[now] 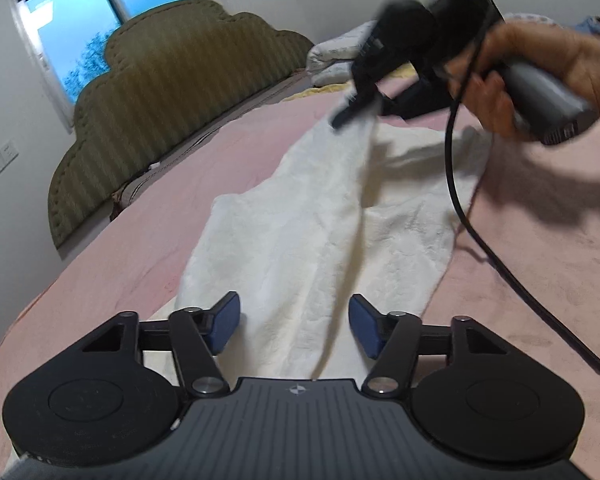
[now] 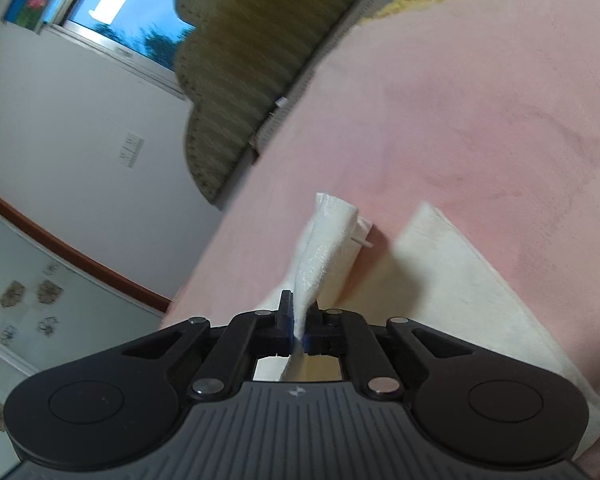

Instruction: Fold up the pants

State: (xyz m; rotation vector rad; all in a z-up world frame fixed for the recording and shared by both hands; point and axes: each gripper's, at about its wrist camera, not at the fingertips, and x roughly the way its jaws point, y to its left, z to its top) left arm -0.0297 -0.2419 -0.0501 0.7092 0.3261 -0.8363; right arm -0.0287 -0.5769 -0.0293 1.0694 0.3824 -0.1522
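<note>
Cable [image 1: 456, 184] perhaps trails across pants [image 1: 320, 216].

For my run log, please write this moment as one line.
step: fold pants | right gripper: shut on white pants, lifting the far end | left gripper: open above near end | surface: pink bed

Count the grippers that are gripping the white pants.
1. The right gripper is shut on the white pants, lifting one end. The left gripper is open, its fingers straddling the near end.

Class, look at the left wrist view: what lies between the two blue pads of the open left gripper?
Between them lies the white textured pants fabric, spread on the pink bedspread; the left gripper touches nothing.
</note>
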